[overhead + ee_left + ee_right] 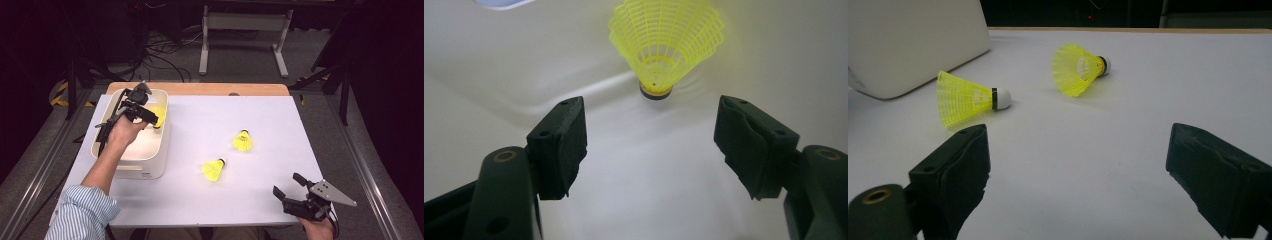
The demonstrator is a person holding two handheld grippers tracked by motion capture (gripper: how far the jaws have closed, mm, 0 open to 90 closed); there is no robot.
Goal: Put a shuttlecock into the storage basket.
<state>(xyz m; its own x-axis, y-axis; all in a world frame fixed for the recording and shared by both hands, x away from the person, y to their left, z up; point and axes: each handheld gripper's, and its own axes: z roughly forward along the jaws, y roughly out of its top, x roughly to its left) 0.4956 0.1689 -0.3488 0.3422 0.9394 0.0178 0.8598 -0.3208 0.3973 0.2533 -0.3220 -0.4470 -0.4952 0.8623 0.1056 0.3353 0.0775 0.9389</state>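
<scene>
Nearest to the person, the right tool (289, 186) rests at the front edge of the white surface (280, 130) with its jaws wide and nothing between them. Ahead of it two yellow shuttlecocks lie on their sides, the nearer shuttlecock (213, 169) and the farther shuttlecock (243, 141). Farther left, the left tool (152, 120) hangs inside the cream bin (150, 167), jaws wide, free of the dropped shuttlecock (666, 45) on the bin floor. I think the left tool should lift straight up, away from the wall.
</scene>
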